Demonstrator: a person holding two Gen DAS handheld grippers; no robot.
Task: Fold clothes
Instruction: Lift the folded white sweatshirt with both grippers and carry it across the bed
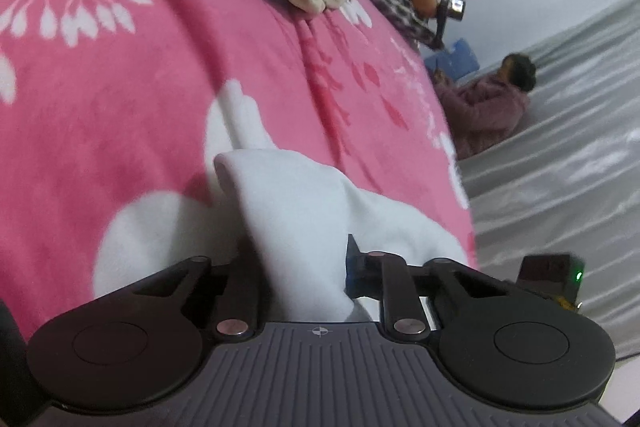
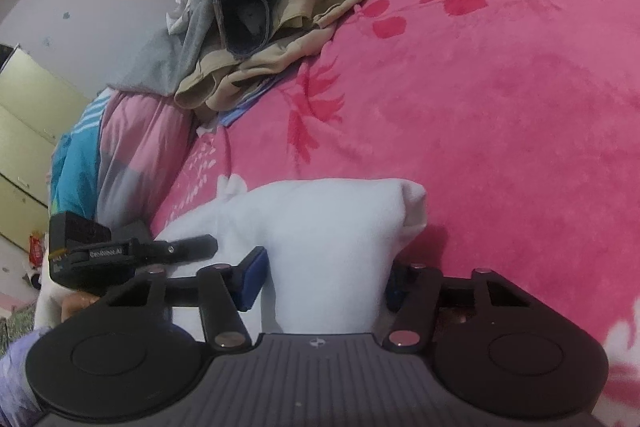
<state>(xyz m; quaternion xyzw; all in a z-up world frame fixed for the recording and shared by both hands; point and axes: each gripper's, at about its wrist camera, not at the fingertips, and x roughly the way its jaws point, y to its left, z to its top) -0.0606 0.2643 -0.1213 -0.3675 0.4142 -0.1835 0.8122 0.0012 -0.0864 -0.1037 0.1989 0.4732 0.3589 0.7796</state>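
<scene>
Two grippers each pinch part of one white garment over a pink blanket. The right gripper has its jaws set wide around a thick bunched fold, its blue pads pressing either side. The left gripper, just to the right gripper's left, is closed on a narrower ridge of the same cloth. Ahead of both, well apart, lies a loose pile of tan, denim and grey clothes. My judgement: a fold of the white garment is in hand. Next, both grips need to travel together, keeping the cloth taut, then lay it flat before releasing.
</scene>
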